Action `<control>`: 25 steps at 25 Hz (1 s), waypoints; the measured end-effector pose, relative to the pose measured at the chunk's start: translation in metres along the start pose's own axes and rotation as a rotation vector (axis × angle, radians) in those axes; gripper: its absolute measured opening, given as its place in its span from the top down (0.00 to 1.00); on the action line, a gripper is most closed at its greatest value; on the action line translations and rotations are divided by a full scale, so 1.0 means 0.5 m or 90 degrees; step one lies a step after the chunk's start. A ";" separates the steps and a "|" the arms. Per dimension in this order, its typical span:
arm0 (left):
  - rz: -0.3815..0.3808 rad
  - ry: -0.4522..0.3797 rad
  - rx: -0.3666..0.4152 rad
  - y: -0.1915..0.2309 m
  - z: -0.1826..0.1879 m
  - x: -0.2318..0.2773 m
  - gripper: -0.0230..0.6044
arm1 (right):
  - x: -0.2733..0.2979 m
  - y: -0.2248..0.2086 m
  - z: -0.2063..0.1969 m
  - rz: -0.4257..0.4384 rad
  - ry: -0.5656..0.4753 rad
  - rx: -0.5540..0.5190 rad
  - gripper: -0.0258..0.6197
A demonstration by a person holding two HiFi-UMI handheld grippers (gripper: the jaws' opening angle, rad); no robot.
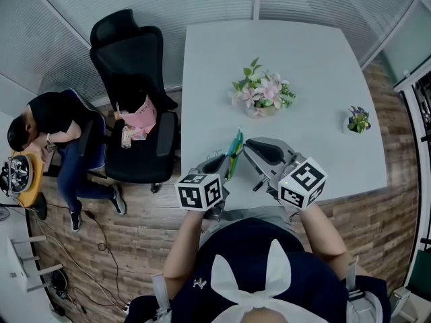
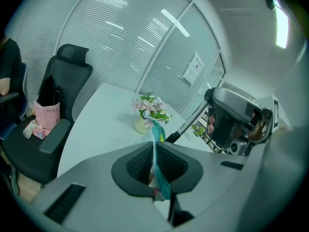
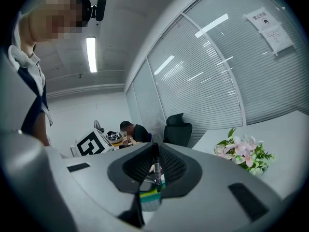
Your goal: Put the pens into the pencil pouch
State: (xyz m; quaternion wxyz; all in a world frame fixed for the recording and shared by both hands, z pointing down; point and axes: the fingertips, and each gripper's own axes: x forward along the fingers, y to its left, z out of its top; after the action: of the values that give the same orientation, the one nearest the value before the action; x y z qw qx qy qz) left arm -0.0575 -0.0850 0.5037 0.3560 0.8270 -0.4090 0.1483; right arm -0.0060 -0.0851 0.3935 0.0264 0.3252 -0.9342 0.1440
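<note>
White table (image 1: pixel 323 66) fills most of the head view, with wooden floor (image 1: pixel 135 227) around it. I've got a flower arrangement (image 1: pixel 262 93) near the middle and a small potted plant (image 1: pixel 358 120) out by the right edge. Left of the table stands a black office chair (image 1: pixel 128 52) with a pink bag (image 1: pixel 140 113) on its seat, and past that a seated person (image 1: pixel 50 116) bends forward. At the near table edge the two tools meet: the left gripper (image 1: pixel 225 167) has the teal pencil pouch (image 1: pixel 234 152) standing on edge, and the right gripper (image 1: pixel 259 155) sits just beside it on the right. Over to the left gripper view: jaws clamped tight on the pouch, fabric pinched thin between the pads and rising above them. A black pen (image 2: pixel 190 120) slants in from the right gripper, its lower end right beside the pouch; whether it touches I cannot tell. A glass wall with blinds (image 2: pixel 120 37) runs across the back. Right gripper view now: jaws nearly together, gripping that pen, which stands upright between the pads. Just below it I see the pouch's teal and yellow, with the flowers off to the right.
</note>
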 end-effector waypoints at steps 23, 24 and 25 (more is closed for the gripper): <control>-0.014 0.007 -0.010 0.003 0.000 0.002 0.90 | 0.045 0.001 -0.099 -0.002 0.095 0.007 0.88; -0.015 0.007 -0.011 0.003 0.000 0.002 0.90 | 0.046 0.002 -0.105 -0.001 0.099 0.009 0.88; -0.015 0.008 -0.011 0.003 -0.001 0.003 0.90 | 0.048 0.002 -0.110 0.000 0.104 0.011 0.88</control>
State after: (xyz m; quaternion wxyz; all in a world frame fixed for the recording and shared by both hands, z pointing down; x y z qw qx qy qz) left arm -0.0579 -0.0860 0.5056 0.3674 0.8277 -0.3985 0.1454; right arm -0.0280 -0.0827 0.4494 0.0995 0.3124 -0.9278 0.1781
